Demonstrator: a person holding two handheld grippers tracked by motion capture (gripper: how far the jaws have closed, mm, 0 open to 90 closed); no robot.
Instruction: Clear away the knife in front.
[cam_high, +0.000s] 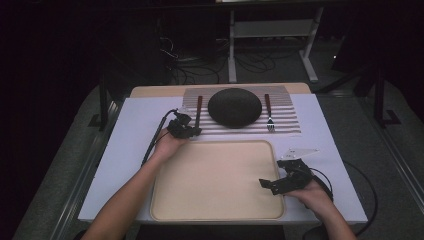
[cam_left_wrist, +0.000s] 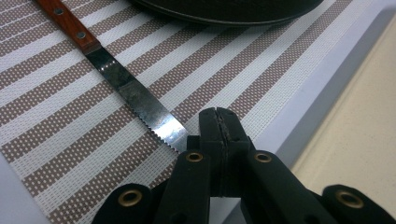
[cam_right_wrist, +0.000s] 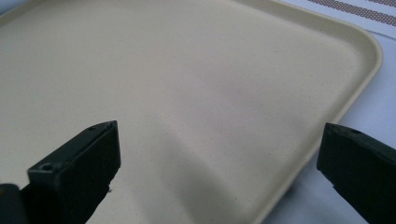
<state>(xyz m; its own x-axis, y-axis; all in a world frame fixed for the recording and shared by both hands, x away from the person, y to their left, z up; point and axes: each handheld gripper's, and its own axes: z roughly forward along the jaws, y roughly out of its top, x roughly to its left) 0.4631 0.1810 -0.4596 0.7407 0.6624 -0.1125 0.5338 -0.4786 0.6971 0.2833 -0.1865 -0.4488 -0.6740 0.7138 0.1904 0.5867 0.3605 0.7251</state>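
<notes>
The knife (cam_left_wrist: 126, 88) lies flat on the striped placemat (cam_left_wrist: 56, 116), just left of the dark plate (cam_high: 234, 107). It has a reddish-brown wooden handle with metal rivets and a steel blade that is serrated along one edge and carries dull smudges. In the high view it reads as a thin dark strip pointing from far to near, its handle at the far end and its blade tip toward the near edge of the mat.

The left gripper (cam_left_wrist: 218, 114) sits right at that tip. Its two black jaws are pressed together with nothing between them, and their closed end rests just beside the point of the blade, over the mat's near edge. Whether the jaws touch the steel cannot be told.

The left gripper view gives the close detail: the saw teeth, the rivets, the weave of the brown and white stripes, and the plate's rim at the far side. The high view gives the layout instead: a fork (cam_high: 269, 113) lies on the mat to the right of the plate, mirroring the knife, and the mat rests at the far side of the white table (cam_high: 130, 125). A beige tray (cam_high: 215, 200) sits nearer the person.

The right gripper (cam_high: 272, 185) hovers at the tray's right edge, held in the person's right hand (cam_high: 312, 192). The right gripper view shows its jaws standing wide apart over the bare tray floor, with the tray's rounded corner and a strip of the mat beyond it.
</notes>
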